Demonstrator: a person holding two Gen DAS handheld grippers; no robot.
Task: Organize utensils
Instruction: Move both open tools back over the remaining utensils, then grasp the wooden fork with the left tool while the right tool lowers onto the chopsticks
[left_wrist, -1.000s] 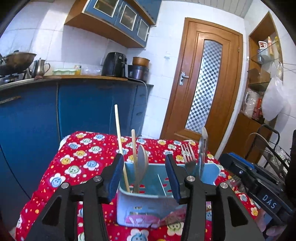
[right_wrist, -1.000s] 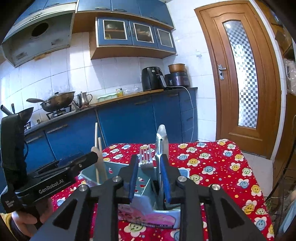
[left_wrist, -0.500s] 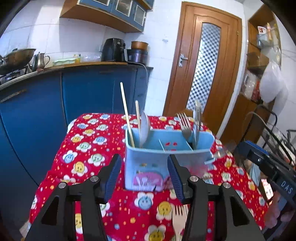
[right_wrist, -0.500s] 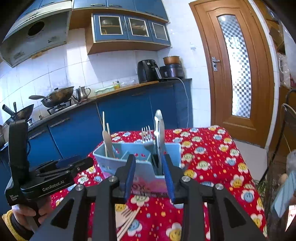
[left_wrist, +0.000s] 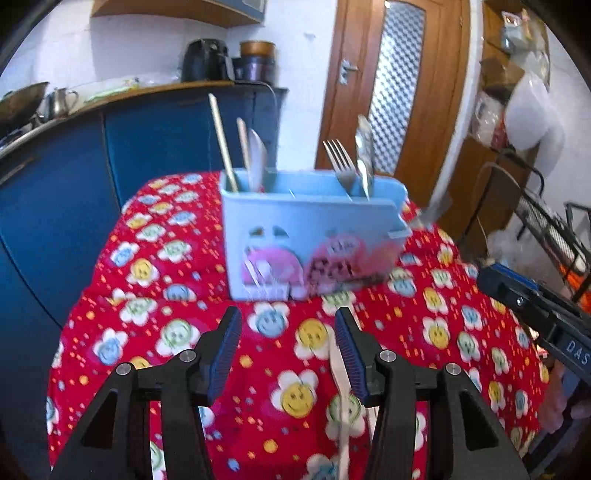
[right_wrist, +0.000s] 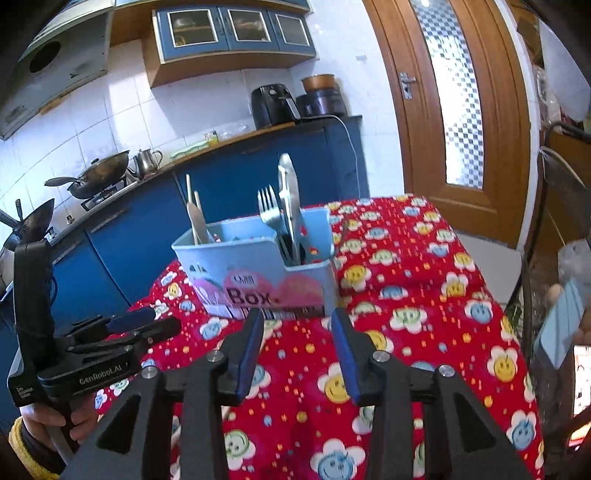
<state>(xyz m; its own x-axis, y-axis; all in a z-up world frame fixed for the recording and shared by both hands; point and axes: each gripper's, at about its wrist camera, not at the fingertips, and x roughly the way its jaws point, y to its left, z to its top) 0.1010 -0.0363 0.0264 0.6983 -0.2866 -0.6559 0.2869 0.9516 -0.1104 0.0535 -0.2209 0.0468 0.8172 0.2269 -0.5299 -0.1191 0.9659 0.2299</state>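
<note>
The left gripper (left_wrist: 287, 345) is pointing down and forward, its jaws standing apart with nothing pressed between the pads. In the right wrist view the same gripper (right_wrist: 147, 325) is showing at lower left, with a hand (right_wrist: 48, 421) gripping its handle and a yellow cuff at the wrist. The right gripper (right_wrist: 297, 349) is also tilting downward, its jaws opening with nothing between them. Its black body is poking in at the right edge of the left wrist view.
</note>
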